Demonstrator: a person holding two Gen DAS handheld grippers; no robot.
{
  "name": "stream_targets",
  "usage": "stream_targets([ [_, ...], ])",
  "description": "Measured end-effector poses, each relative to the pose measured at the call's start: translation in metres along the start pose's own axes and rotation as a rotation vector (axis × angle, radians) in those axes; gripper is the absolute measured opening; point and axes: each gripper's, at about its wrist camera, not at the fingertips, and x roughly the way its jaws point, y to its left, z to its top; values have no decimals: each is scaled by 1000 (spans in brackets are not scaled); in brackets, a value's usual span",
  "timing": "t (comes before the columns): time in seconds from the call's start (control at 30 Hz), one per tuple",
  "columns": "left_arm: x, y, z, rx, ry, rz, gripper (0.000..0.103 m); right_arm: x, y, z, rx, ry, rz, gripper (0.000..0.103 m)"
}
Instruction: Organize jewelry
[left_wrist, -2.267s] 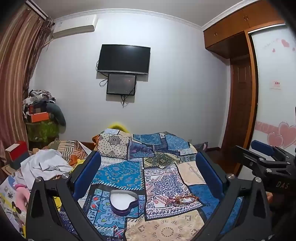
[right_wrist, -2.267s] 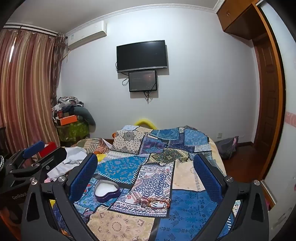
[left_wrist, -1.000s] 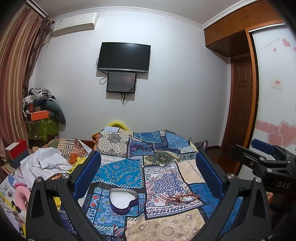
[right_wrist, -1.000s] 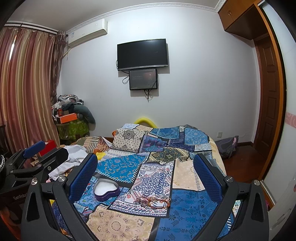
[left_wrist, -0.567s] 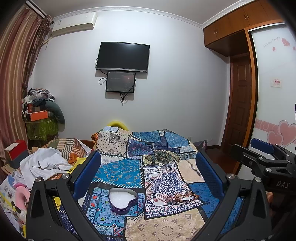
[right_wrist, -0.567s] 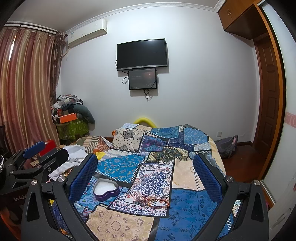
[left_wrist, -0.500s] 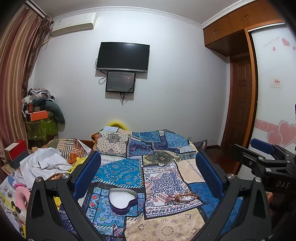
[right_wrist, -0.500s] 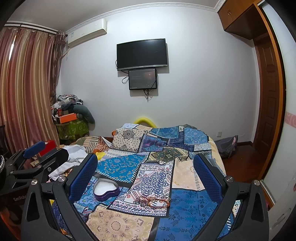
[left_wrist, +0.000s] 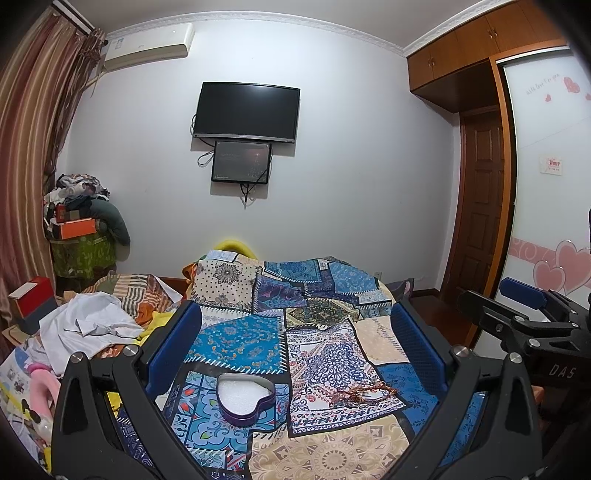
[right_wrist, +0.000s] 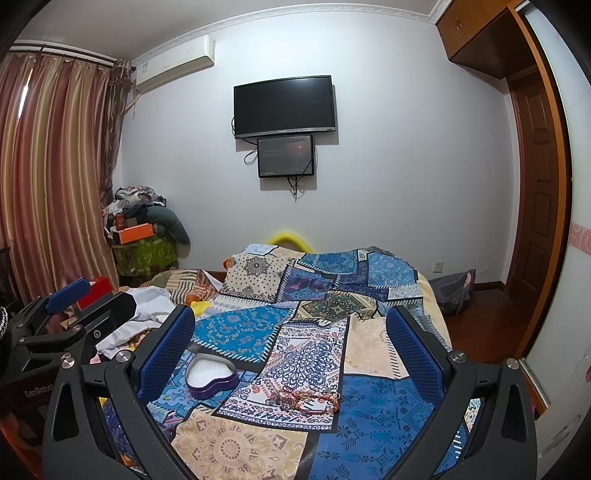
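Note:
A purple heart-shaped tin (left_wrist: 245, 400) (right_wrist: 211, 376) with a white lining lies open on the patchwork bedspread (left_wrist: 325, 354) (right_wrist: 369, 406). To its right lies a small heap of beaded bracelets (left_wrist: 360, 394) (right_wrist: 308, 399). My left gripper (left_wrist: 295, 350) hangs open above the bed, short of both, with nothing between its blue pads. My right gripper (right_wrist: 290, 345) is likewise open and empty, held above the near part of the bed. Each gripper shows at the edge of the other's view.
Crumpled white cloth (left_wrist: 86, 326) and striped bedding lie on the bed's left side. A red box (left_wrist: 31, 301) and a piled corner with an orange box (right_wrist: 135, 232) stand at left. A wardrobe and door (left_wrist: 480, 206) are at right, a bag (right_wrist: 454, 290) on the floor.
Both grippers have drifted only slightly; the view shifted a little. The tin and bracelets lie where they were, and both grippers stay open.

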Motion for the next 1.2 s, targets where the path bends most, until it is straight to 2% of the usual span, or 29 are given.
stream_targets([
  [0.3, 14, 1, -2, -8, 30, 0, 103, 9, -8, -4, 0, 22, -17, 103],
  [0.53, 42, -2, -13, -15, 107, -20, 103, 25, -23, -15, 1, 74, -62, 103],
  [0.77, 83, -15, -36, 12, 222, -31, 103, 46, -51, -34, 9, 161, -133, 103],
  [0.93, 114, -21, -59, 26, 317, -62, 103, 63, -68, -50, 17, 248, -151, 103],
  [1.2, 159, -26, -100, 26, 477, -103, 86, 89, -86, -74, 34, 359, -127, 102],
])
